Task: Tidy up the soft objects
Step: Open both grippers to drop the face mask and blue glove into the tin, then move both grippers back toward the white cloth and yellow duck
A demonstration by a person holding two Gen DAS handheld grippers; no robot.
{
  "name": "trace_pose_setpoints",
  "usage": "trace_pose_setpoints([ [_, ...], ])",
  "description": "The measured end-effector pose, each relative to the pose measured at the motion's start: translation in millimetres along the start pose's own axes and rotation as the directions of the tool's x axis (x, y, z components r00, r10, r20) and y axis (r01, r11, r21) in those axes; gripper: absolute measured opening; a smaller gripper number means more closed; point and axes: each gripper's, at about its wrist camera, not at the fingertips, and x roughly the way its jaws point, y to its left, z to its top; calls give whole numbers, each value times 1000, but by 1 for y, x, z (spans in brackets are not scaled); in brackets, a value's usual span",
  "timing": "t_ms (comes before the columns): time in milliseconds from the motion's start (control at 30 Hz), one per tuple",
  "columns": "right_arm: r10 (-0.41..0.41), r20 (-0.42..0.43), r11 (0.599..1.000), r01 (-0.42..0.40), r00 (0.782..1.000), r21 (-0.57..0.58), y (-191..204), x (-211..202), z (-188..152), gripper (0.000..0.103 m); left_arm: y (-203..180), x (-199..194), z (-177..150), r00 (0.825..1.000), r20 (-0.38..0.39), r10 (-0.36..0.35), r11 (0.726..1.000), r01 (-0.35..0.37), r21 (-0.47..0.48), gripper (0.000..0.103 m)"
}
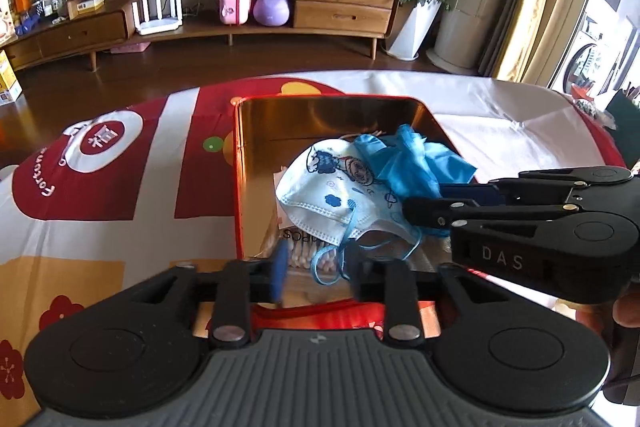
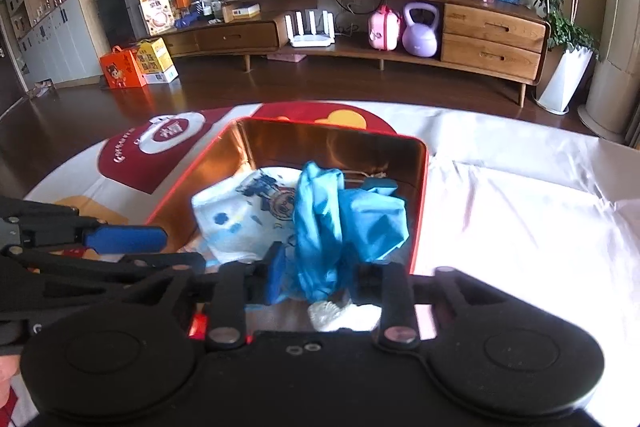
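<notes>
A red tin with a gold inside stands on the table, straight ahead of both grippers. In it lie a white child's face mask with cartoon prints and a crumpled blue glove. My left gripper is open at the tin's near edge, and the mask's blue ear loops hang loosely between its fingers. My right gripper is open too, with the blue glove bunched in the gap between its pads. The mask lies to the left of the glove. Each gripper shows in the other's view: right gripper, left gripper.
A pack of cotton swabs lies under the mask, and a white crumpled bit sits by the tin's near wall. The table wears a red and white printed cloth. Beyond the dark wood floor stands a long wooden cabinet.
</notes>
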Motion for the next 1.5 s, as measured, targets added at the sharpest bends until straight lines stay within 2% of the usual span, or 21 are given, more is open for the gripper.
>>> trace_pose_setpoints([
  [100,-3,15,1000,3,1000,0,2,-14,2,35,-2,-12,1,999,30,13,1000,-13,1,62],
  [167,2,26,1000,-2,1000,6,1,-24,3,39,-3,-21,1,999,47,15,1000,-15,-5,66],
  [533,37,92,999,-38,995,0,13,-88,0,49,-11,-76,-2,994,105,0,1000,1,-14,67],
  [633,43,114,999,-45,993,11,17,-107,-3,56,-15,-93,-7,992,123,-2,1000,4,-13,67],
  [933,51,160,998,-57,986,28,26,-155,-19,63,-27,-139,-21,986,165,-6,1000,5,1,67],
  [1033,53,166,998,-60,985,34,29,-167,-26,64,-30,-152,-28,985,171,-14,1000,14,1,69],
  [1100,54,172,998,-61,984,33,32,-175,-32,70,-32,-160,-35,984,177,-13,1000,13,2,72],
  [1400,65,178,996,-74,982,44,46,-195,-62,83,-34,-183,-65,984,178,-13,1000,14,-9,73],
  [1500,61,175,996,-71,983,51,47,-199,-73,86,-34,-188,-76,983,183,-1,1000,5,-22,79],
])
